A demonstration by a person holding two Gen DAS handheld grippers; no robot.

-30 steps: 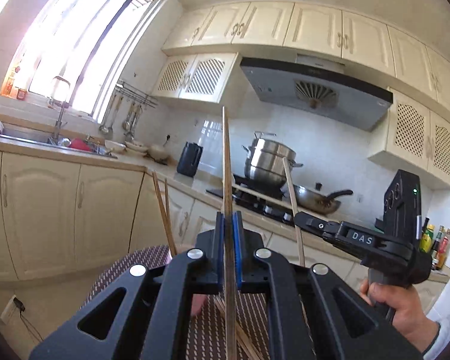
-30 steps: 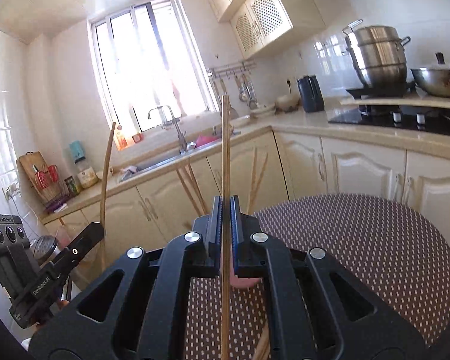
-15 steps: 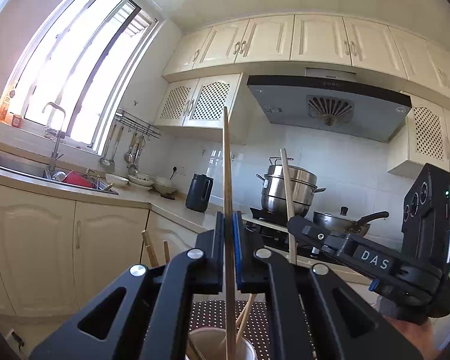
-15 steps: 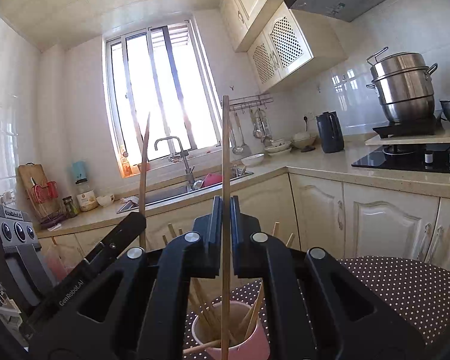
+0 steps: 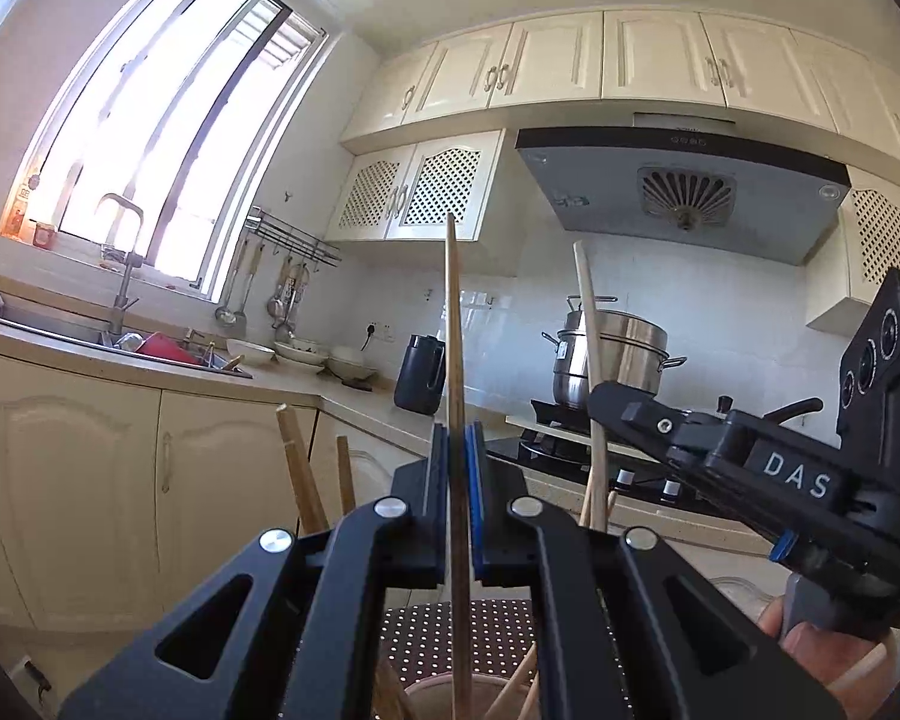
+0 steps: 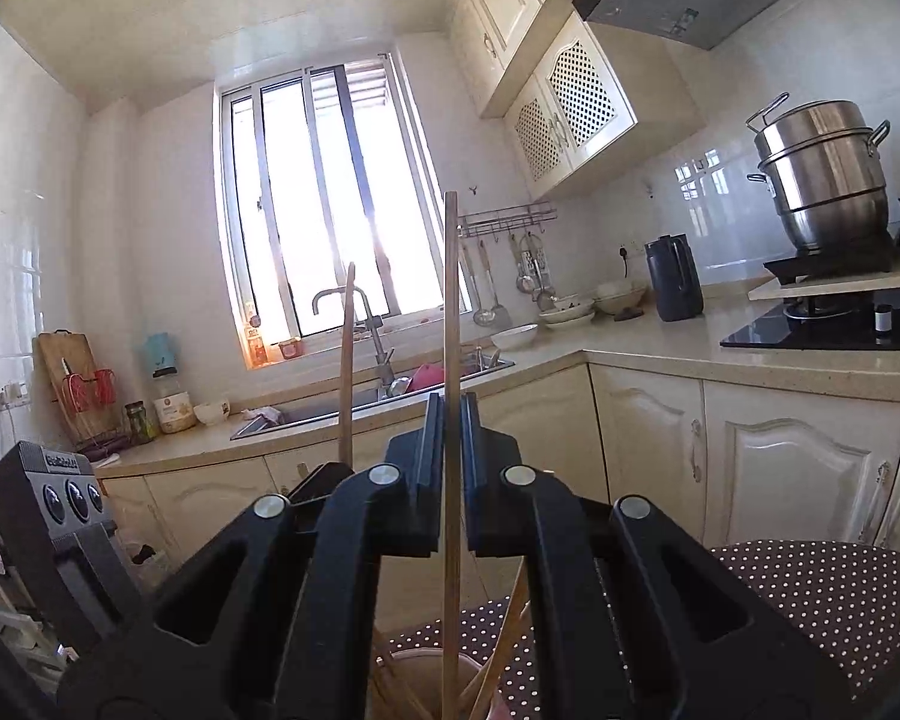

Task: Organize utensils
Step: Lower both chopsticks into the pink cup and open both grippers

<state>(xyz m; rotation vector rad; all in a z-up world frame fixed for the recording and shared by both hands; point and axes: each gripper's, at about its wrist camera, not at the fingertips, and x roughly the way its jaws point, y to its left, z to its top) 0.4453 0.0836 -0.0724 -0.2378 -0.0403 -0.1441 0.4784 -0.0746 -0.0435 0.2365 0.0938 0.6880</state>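
Two grippers, each pinching one chopstick upright. Left gripper (image 5: 457,450) has its blue pads pressed on a chopstick (image 5: 453,324); right gripper (image 6: 450,420) is clamped on a second chopstick (image 6: 450,300). From the left wrist view the right gripper (image 5: 606,405) shows at the right with its stick (image 5: 588,324) and the hand (image 5: 810,642) gripping its handle. From the right wrist view the left gripper's stick (image 6: 346,360) stands just left of centre.

One cup (image 5: 486,690), pinkish, sits directly below both held sticks, on a round table with a brown polka-dot cloth (image 6: 810,594). At least four loose chopsticks (image 5: 297,468) lean in or by it; exact count unclear, gripper bodies block the view.

Room: kitchen, cream cabinets, one window (image 6: 324,204), one sink with faucet (image 6: 366,324), one black kettle (image 6: 673,279), one stacked steel steamer pot (image 6: 822,174), one range hood (image 5: 684,192).
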